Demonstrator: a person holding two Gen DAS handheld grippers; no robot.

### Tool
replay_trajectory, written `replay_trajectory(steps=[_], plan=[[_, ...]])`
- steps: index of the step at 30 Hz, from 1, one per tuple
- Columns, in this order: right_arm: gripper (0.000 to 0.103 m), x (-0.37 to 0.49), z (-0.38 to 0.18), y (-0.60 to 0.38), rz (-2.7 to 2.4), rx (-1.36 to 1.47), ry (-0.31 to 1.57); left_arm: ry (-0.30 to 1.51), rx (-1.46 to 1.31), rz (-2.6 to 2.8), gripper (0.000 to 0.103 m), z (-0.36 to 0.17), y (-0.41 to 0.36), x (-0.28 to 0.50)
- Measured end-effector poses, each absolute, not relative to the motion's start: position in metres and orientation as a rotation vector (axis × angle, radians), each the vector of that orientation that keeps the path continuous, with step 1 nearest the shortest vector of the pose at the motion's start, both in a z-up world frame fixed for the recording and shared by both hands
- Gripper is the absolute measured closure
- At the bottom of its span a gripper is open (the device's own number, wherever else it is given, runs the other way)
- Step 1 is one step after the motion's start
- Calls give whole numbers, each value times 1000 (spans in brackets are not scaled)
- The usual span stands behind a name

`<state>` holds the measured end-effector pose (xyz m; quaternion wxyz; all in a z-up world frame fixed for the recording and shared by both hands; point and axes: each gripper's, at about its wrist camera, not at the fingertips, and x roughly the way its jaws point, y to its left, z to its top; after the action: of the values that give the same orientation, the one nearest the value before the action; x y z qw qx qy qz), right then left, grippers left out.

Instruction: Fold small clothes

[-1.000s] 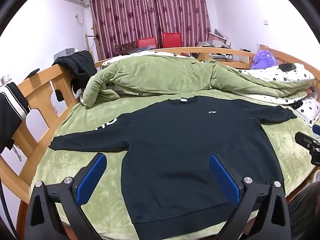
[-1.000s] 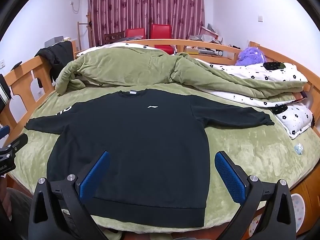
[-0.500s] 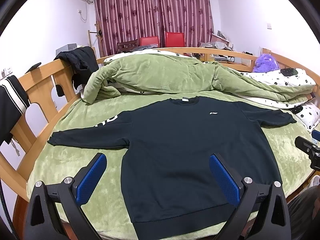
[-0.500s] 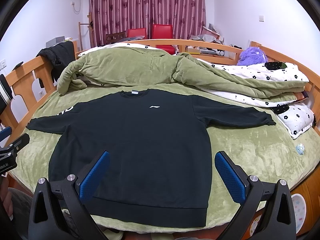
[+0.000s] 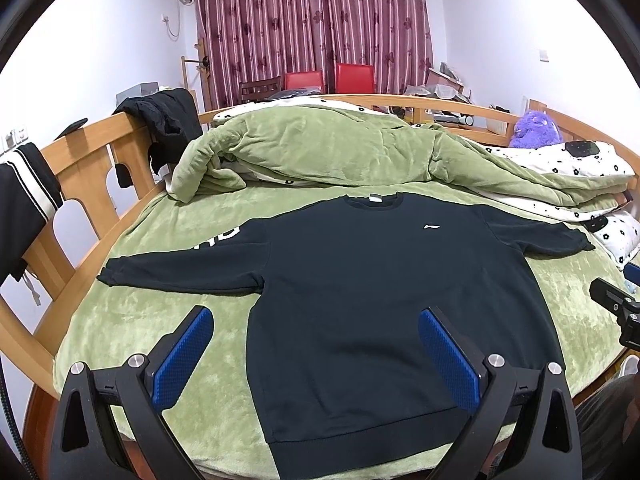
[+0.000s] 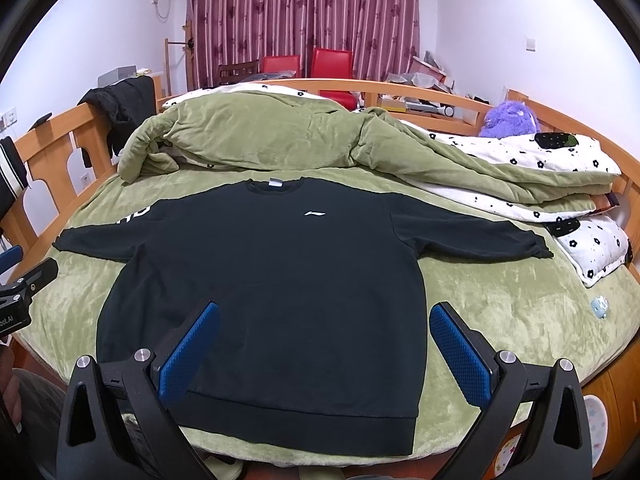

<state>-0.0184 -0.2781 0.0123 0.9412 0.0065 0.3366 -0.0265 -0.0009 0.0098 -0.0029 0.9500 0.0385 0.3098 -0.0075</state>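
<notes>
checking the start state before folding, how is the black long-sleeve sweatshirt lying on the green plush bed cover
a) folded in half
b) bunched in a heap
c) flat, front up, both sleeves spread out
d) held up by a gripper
c: the black long-sleeve sweatshirt lies flat on the green plush bed cover with its white chest logo up and a sleeve stretched to each side; the left gripper and the right gripper are both open and off it.

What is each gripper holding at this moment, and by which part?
Nothing is held. The left gripper and the right gripper are both open above the black sweatshirt, which lies flat on the bed.
</notes>
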Motion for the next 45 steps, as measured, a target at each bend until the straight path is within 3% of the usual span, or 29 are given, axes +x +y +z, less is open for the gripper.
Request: replay_trajectory(steps=[45], plan=[[0,-20,15,-269,-50,21,687,629,97,-14,0,-4,8,-1]])
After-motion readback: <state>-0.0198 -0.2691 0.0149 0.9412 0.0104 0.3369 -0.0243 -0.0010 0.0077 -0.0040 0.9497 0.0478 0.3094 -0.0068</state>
